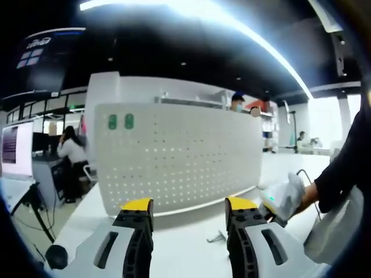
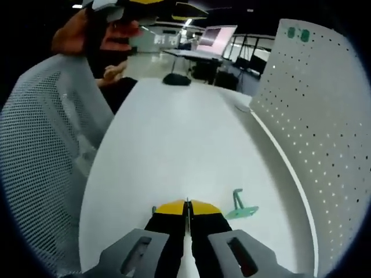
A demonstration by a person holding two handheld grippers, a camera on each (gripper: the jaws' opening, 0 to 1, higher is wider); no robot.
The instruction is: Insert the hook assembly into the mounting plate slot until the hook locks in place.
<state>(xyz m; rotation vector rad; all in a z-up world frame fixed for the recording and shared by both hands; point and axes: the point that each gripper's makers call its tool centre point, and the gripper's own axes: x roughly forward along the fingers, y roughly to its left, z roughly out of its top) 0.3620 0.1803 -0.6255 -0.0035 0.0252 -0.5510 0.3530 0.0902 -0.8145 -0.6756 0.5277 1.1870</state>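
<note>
Hook [image 2: 242,208] lies beside closed right tongs [image 2: 186,204]; left tongs [image 1: 188,204] spread before pegboard [image 1: 179,156].

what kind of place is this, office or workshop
Most likely an open-plan office or lab: a white table with a pegboard standing on it, a mesh chair, monitors on far desks, and a person seated at a desk.

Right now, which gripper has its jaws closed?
The right gripper: its yellow-tipped jaws meet, with nothing between them, beside the hook on the table. The left gripper stands wide open before the pegboard.
</note>
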